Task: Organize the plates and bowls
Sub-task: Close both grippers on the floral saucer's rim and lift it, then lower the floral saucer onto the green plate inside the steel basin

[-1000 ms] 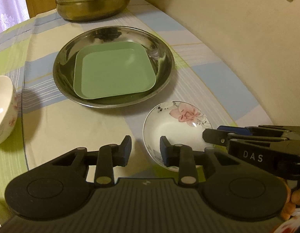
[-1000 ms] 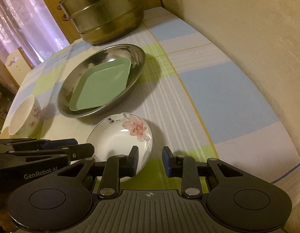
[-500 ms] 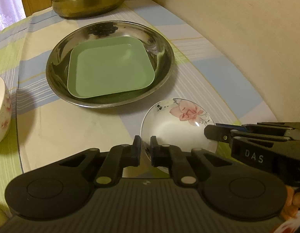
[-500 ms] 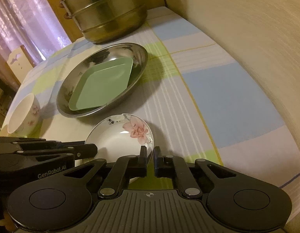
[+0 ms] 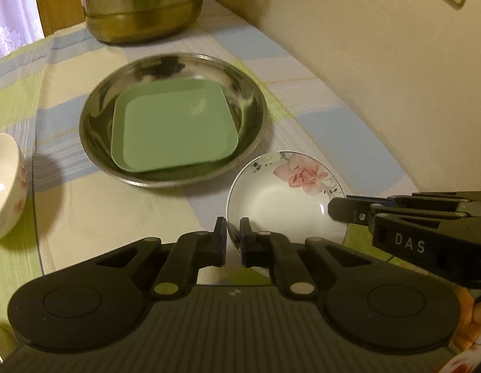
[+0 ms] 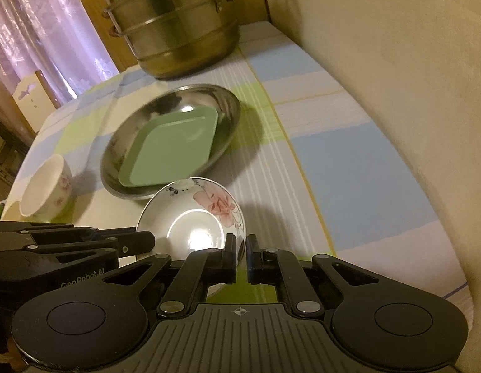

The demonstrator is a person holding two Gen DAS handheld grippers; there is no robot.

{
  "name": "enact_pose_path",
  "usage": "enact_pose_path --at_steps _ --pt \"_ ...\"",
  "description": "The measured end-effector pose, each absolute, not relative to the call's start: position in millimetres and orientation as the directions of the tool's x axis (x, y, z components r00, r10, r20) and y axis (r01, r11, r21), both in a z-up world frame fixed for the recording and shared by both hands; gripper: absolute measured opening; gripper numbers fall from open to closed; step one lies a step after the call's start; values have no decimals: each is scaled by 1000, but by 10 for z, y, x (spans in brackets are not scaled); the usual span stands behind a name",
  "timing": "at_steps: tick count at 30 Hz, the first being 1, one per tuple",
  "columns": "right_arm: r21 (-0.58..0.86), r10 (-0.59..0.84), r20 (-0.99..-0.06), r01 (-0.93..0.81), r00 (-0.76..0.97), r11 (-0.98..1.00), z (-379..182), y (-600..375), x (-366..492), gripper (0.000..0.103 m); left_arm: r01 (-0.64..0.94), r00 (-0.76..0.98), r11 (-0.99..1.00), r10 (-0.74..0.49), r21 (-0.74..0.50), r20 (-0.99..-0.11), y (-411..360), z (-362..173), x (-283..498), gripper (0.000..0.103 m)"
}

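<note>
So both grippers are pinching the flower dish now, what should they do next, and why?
Probably lift it a little, together. The left gripper and right gripper are each shut on opposite edges of the flower dish, which overlaps the steel pan's rim. Raising it should clear that rim before moving over the green plate.

White letters "DAS" stand on the side of the right tongs (image 5: 346, 209). "GenRobot.AI", partly hidden, stands on the side of the left tongs (image 6: 147, 239).
</note>
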State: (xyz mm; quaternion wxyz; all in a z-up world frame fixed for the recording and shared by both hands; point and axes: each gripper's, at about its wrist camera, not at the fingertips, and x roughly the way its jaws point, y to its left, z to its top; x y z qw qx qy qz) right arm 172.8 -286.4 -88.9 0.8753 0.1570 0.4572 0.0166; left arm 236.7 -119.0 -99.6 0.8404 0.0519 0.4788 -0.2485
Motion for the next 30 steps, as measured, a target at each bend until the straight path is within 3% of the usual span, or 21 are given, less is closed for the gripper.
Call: enact_pose_path --at_steps 11,30 --pt "303 205 -767 61 607 951 -696 -2732 2014 6 423 495 897 -346 -126 -797 -1041 -775 2558 7" --pt "304 229 -770 27 596 952 -852 -2550 2860 6 334 521 934 -295 -126 -801 -868 -937 3311 7"
